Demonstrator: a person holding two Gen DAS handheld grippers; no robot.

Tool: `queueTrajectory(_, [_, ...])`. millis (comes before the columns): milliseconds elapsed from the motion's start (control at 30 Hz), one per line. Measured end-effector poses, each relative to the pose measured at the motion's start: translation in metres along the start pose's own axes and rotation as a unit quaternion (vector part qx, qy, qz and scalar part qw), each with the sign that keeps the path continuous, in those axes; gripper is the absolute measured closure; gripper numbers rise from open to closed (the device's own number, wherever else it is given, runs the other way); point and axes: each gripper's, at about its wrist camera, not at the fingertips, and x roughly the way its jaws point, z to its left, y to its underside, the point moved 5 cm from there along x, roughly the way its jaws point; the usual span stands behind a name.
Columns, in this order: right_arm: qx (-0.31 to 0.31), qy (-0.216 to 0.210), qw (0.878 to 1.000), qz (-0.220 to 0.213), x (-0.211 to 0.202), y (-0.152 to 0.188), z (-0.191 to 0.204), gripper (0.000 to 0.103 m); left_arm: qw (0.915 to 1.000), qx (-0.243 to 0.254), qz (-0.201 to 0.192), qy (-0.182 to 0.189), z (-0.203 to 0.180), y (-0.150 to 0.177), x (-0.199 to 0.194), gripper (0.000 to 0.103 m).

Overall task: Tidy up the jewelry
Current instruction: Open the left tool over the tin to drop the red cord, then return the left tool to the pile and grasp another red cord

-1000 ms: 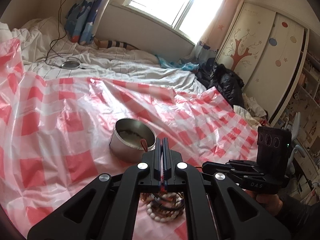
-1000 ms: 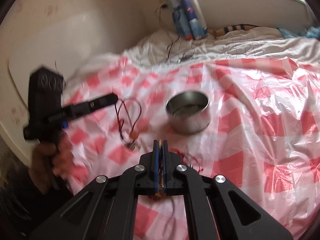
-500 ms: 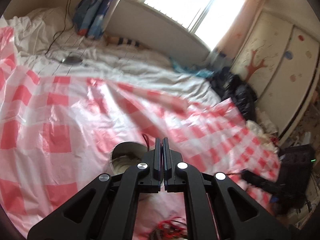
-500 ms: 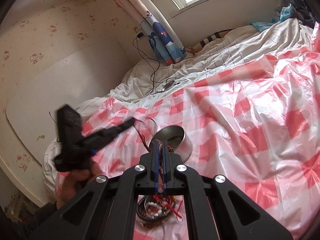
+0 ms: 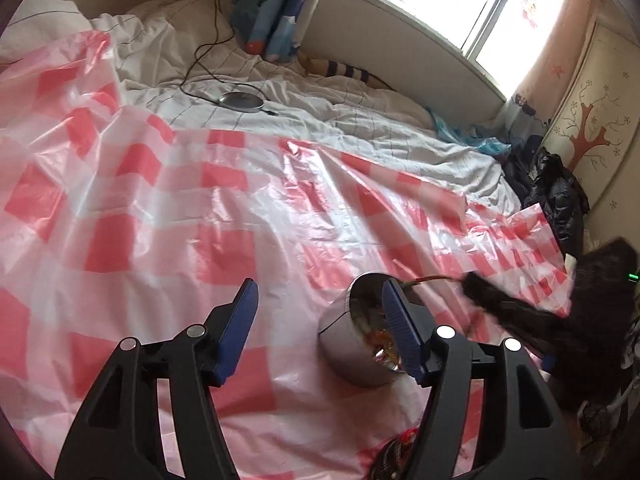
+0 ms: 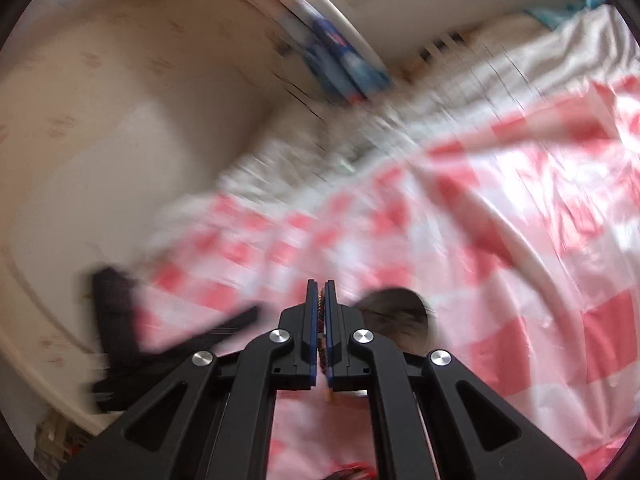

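Observation:
A steel tin (image 5: 356,344) stands on the pink checked plastic sheet (image 5: 168,216), with jewelry lying inside it. My left gripper (image 5: 318,300) is open and empty, its right finger over the tin's mouth. My right gripper (image 6: 321,300) is shut on a thin beaded piece of jewelry (image 6: 321,320) pinched between its pads; the tin (image 6: 394,318) shows blurred just right of its fingers. The right gripper also appears in the left wrist view (image 5: 480,292) by the tin, with a cord near its tip. A pile of jewelry (image 5: 396,452) lies at the bottom edge.
A white duvet (image 5: 320,120) with a round silver device (image 5: 240,101) and its cable lies beyond the sheet. Dark clothes (image 5: 556,188) are heaped at the right by a wardrobe. The right wrist view is motion-blurred.
My left gripper has opened and let go of the cord it held; it now sits over the tin. My right gripper, still shut on jewelry, has swung toward the tin.

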Motion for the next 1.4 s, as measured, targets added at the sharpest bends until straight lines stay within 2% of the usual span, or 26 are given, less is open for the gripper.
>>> queueTrajectory(33, [0.004,0.045,0.999,0.015,0.010,0.005,-0.011,0.096,0.9999,0.006,0.006,-0.006,0.001,0.002,-0.002,0.042])
queueTrajectory(67, [0.013,0.062,0.998,0.026,0.013,0.008,-0.019,0.095,0.9998,0.013,0.011,-0.008,0.000,0.003,-0.006,0.042])
queueTrajectory(133, [0.020,0.067,0.997,0.019,0.005,0.006,-0.023,0.093,0.9993,0.033,0.019,-0.006,-0.002,0.009,-0.012,0.040])
queueTrajectory(200, [0.009,0.080,0.997,-0.004,-0.015,0.001,-0.023,0.061,0.9978,0.056,0.034,0.006,-0.011,0.021,-0.016,0.036])
queueTrajectory(233, [0.007,0.083,0.996,-0.015,-0.025,0.000,-0.022,0.057,0.9969,0.062,0.045,0.016,-0.015,0.028,-0.017,0.034])
queueTrajectory(300, [0.004,0.082,0.996,-0.024,-0.042,0.001,-0.021,0.057,0.9932,0.065,0.080,0.054,-0.023,0.048,-0.015,0.034])
queueTrajectory(400, [0.004,0.092,0.996,-0.019,-0.056,0.005,-0.023,0.055,0.9865,0.076,0.118,0.085,-0.035,0.073,-0.011,0.034])
queueTrajectory(500, [0.009,0.090,0.996,-0.014,-0.069,0.006,-0.024,0.047,0.9824,0.091,0.137,0.088,-0.045,0.089,-0.004,0.034])
queueTrajectory(633, [-0.014,0.104,0.994,-0.009,-0.089,0.007,-0.017,0.045,0.9774,0.112,0.150,0.099,-0.065,0.101,0.007,0.034])
queueTrajectory(700, [-0.023,0.106,0.994,-0.002,-0.092,0.009,-0.013,0.040,0.9756,0.125,0.154,0.094,-0.074,0.106,0.013,0.034])
queueTrajectory(833, [-0.039,0.111,0.993,0.008,-0.101,0.009,-0.011,0.038,0.9751,0.119,0.167,0.085,-0.075,0.111,0.025,0.034])
queueTrajectory(900, [-0.040,0.110,0.993,0.007,-0.108,0.007,-0.012,0.036,0.9743,0.118,0.167,0.095,-0.077,0.112,0.027,0.043])
queueTrajectory(967, [-0.038,0.110,0.993,0.003,-0.116,0.005,-0.013,0.034,0.9723,0.122,0.172,0.102,-0.080,0.113,0.028,0.078])
queueTrajectory(1033, [-0.033,0.105,0.994,-0.003,-0.124,0.003,-0.015,0.033,0.9722,0.121,0.169,0.107,-0.081,0.112,0.026,0.087])
queueTrajectory(1067, [-0.030,0.104,0.994,-0.004,-0.127,0.002,-0.016,0.032,0.9724,0.121,0.167,0.108,-0.081,0.111,0.025,0.095])
queueTrajectory(1100, [-0.029,0.103,0.994,-0.004,-0.130,0.002,-0.017,0.032,0.9721,0.118,0.168,0.114,-0.081,0.110,0.024,0.098])
queueTrajectory(1267, [-0.032,0.105,0.994,0.007,-0.134,0.004,-0.016,0.030,0.9717,0.097,0.155,0.150,-0.081,0.101,0.012,0.099])
queueTrajectory(1400, [-0.061,0.104,0.991,0.056,-0.122,0.016,-0.010,0.028,0.9711,0.081,0.141,0.174,-0.078,0.093,0.002,0.099])
